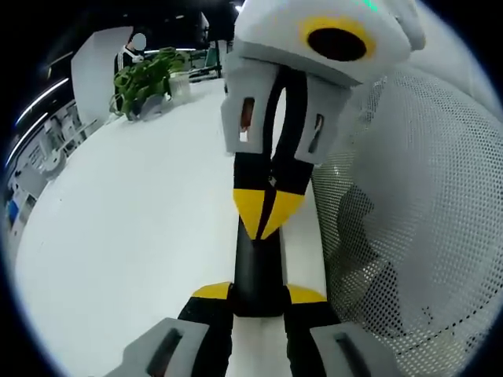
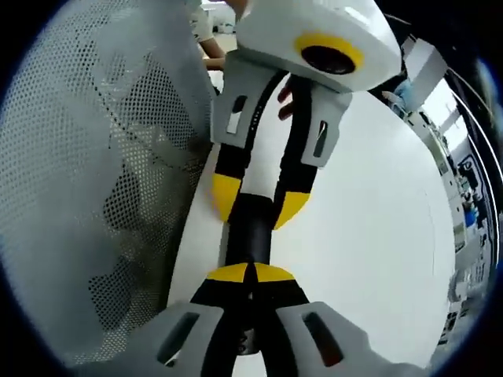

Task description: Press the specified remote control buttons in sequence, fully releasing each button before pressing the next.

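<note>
Your left gripper (image 1: 258, 294) is clamped on the remote (image 1: 255, 263), one jaw on each long side. The black body lies lengthwise on the white table (image 1: 134, 236), just beside the white mesh guard (image 1: 409, 220). Your right gripper (image 1: 267, 212) has its yellow tips pinched together into one point, holding nothing, and that point sits on the remote's upper face or a hair above it. Contact is too close to call, and the buttons themselves can't be made out.

This looks like a press in hand. Push straight down along the right gripper's own axis, since a slanted push could slide the tip onto a neighbouring button. Hold the left clamp firm and level so the remote doesn't rock. Then lift fully clear before moving on, and don't drift toward the mesh.
</note>
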A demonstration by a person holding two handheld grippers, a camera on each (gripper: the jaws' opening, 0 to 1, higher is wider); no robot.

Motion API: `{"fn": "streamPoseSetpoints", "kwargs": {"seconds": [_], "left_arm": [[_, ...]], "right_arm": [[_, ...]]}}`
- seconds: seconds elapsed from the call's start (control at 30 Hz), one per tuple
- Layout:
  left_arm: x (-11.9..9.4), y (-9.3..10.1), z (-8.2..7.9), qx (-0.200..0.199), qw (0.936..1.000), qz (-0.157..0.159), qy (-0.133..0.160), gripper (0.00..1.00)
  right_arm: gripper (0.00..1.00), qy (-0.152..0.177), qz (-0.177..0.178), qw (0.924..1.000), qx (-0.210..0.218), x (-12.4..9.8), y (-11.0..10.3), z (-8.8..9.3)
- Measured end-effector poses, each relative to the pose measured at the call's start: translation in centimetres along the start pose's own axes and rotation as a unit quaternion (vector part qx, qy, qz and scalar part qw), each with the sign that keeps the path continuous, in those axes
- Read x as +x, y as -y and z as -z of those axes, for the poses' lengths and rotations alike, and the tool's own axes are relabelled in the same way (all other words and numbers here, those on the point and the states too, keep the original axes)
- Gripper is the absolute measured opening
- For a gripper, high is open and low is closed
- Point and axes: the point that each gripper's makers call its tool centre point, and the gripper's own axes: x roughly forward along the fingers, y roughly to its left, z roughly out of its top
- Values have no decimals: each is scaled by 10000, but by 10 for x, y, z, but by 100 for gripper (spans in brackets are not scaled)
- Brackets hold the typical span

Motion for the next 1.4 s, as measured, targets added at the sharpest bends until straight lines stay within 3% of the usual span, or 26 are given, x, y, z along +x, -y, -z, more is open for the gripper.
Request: {"fn": "streamPoseSetpoints", "kwargs": {"seconds": [0.13, 0.4, 0.6, 0.8, 0.97, 1.07, 1.17, 1.33, 1.4], "left_arm": [[0, 0, 0, -11, 10000, -23, -7, 24], [0, 0, 0, -19, 10000, -48, -2, 24], [-2, 1, -1, -30, 10000, -26, 66, 24], [-2, 0, 0, -23, 10000, 25, 88, 24], [-2, -1, 0, -98, 9998, 49, 166, 24], [-2, -1, 0, -105, 9998, 45, 165, 24], [-2, -1, 0, -106, 9998, 46, 162, 24], [-2, -1, 0, -127, 9997, 63, 175, 24], [-2, -1, 0, -121, 9998, 62, 165, 24]], "right_arm": [[0, 46, 56, 9982, 603, 0, 0, 1], [0, 412, -180, 9933, 1064, -1, 2, 3], [0, 382, -319, 9988, -10, -1, -1, 0], [0, 195, -481, 9984, 216, 1, 1, -1], [0, 215, -634, 9971, -366, 1, -1, -2], [0, 110, -503, 9908, -1252, 1, -3, -3], [0, -13, -492, 9888, -1408, 2, -4, -3], [0, -122, -574, 9789, -1960, 2, -4, -4], [0, -152, -601, 9706, -2327, 3, -4, -5]]}}
